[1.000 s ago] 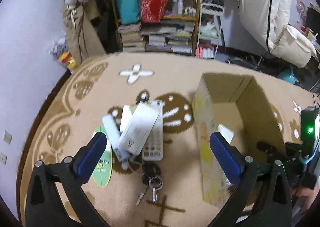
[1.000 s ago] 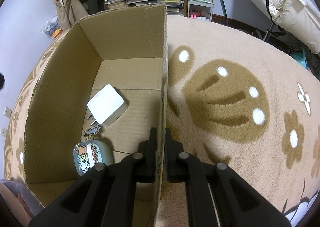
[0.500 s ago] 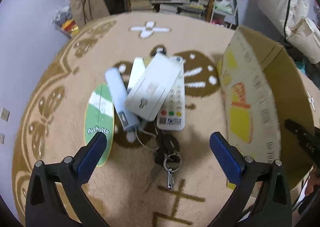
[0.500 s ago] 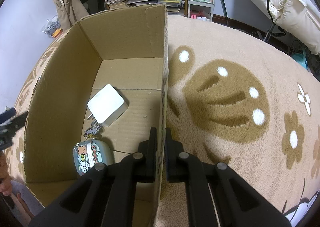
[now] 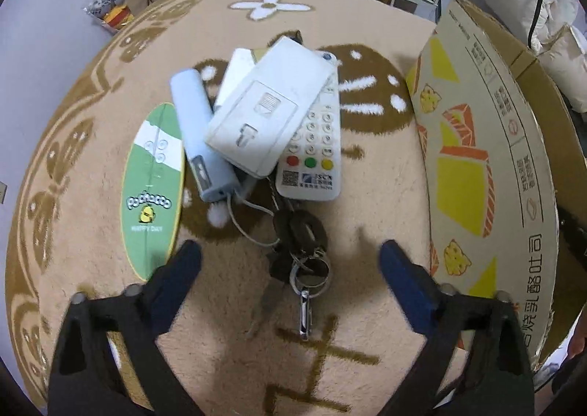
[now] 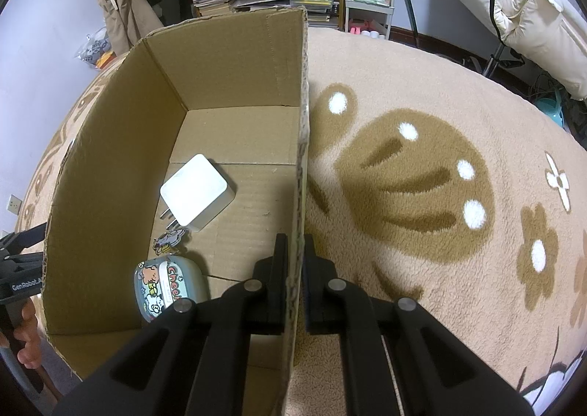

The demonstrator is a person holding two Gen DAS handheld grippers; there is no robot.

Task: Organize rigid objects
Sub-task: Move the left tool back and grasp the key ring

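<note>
Early stage: cardboard box (image 6: pixel 234 93) holds white charger (image 6: pixel 196 192) and earbud case (image 6: pixel 168 284); right claw (image 6: pixel 294 269) clamps box wall; left claw (image 5: pixel 290 262), wide open and empty, hovers over key bunch (image 5: pixel 301 251); remote pile (image 5: pixel 282 122) remains on carpet (image 5: pixel 367 232).

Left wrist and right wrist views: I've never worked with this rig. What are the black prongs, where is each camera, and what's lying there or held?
The prongs are the fingers of hand-held grippers; each camera looks along its own pair. In the left wrist view, the left gripper is open above a bunch of keys on the rug, near two white remotes, a blue tube and a green oval board. In the right wrist view, the right gripper is clamped on the cardboard box wall. Inside lie a white charger and a small decorated case.
</note>
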